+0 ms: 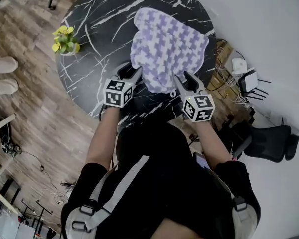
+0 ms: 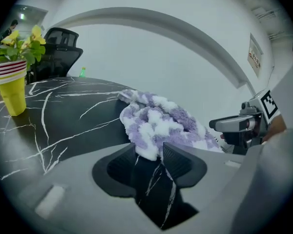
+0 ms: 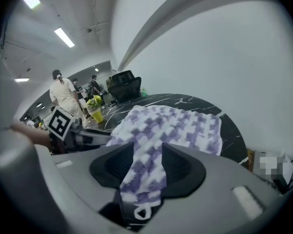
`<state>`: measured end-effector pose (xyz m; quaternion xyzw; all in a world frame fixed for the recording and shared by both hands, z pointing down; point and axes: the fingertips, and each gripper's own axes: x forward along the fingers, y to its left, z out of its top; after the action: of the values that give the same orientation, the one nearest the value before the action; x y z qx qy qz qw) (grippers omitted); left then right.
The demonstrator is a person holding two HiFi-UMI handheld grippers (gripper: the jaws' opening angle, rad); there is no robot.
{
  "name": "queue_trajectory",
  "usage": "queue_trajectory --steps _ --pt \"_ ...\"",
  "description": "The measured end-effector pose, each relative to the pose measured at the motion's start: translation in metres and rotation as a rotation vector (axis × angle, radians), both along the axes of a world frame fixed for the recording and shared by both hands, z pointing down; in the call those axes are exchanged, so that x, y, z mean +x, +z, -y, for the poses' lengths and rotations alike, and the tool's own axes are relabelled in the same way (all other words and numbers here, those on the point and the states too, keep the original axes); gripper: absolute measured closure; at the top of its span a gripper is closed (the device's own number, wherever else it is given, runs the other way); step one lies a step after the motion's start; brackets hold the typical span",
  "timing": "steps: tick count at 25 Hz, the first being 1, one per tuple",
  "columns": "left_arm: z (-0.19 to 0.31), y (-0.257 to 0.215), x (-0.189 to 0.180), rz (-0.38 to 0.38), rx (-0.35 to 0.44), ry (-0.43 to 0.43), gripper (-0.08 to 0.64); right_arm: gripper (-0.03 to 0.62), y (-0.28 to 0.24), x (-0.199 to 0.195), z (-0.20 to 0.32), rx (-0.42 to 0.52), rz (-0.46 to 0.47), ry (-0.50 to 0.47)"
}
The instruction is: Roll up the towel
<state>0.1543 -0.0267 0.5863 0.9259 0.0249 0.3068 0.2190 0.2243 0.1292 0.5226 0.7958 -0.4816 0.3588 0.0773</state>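
A fluffy purple-and-white checked towel [image 1: 169, 46] lies bunched on the round black marble table [image 1: 99, 29]. My left gripper [image 1: 129, 72] is at the towel's near left edge. In the left gripper view its jaws [image 2: 147, 152] are shut on a tuft of the towel [image 2: 156, 123], which fills the gap at the tips. My right gripper [image 1: 185, 78] sits at the near right corner. In the right gripper view it [image 3: 147, 150] stands open, with a strip of the towel [image 3: 171, 123] running loosely between the jaws and its hanging loop near the bottom.
A yellow cup of yellow flowers [image 1: 65, 40] stands at the table's left edge. Right of the table are tangled cables with a white box [image 1: 244, 78] and a black office chair [image 1: 269, 141]. Someone's shoes [image 1: 2, 73] are at far left. People [image 3: 63, 96] stand beyond the table.
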Motion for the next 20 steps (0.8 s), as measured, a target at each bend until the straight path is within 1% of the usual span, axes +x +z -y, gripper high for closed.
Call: queue_trajectory --steps 2,5,6,7,12,17,20 --pt "0.002 0.000 0.000 -0.009 -0.012 0.020 0.426 0.416 -0.001 -0.018 0.009 0.005 0.005 -0.004" --pt "0.003 0.002 0.001 0.001 -0.013 0.064 0.465 0.416 -0.001 -0.033 0.015 0.007 0.013 0.015" --pt "0.002 0.003 0.001 0.006 -0.013 0.079 0.495 0.416 0.000 -0.037 0.016 0.007 0.016 0.024" --pt "0.002 0.003 0.001 0.013 -0.012 0.093 0.507 0.417 0.000 -0.041 0.016 0.007 0.017 0.032" --pt "0.003 -0.003 -0.005 0.033 0.015 0.158 0.518 0.417 0.002 -0.051 0.015 0.005 0.007 0.084" --pt "0.028 -0.016 -0.024 0.052 0.104 0.225 0.518 0.417 0.005 -0.062 0.026 0.020 0.011 0.142" --pt "0.050 -0.024 -0.045 0.072 0.149 0.254 0.520 0.417 0.005 -0.066 0.036 0.029 0.010 0.165"
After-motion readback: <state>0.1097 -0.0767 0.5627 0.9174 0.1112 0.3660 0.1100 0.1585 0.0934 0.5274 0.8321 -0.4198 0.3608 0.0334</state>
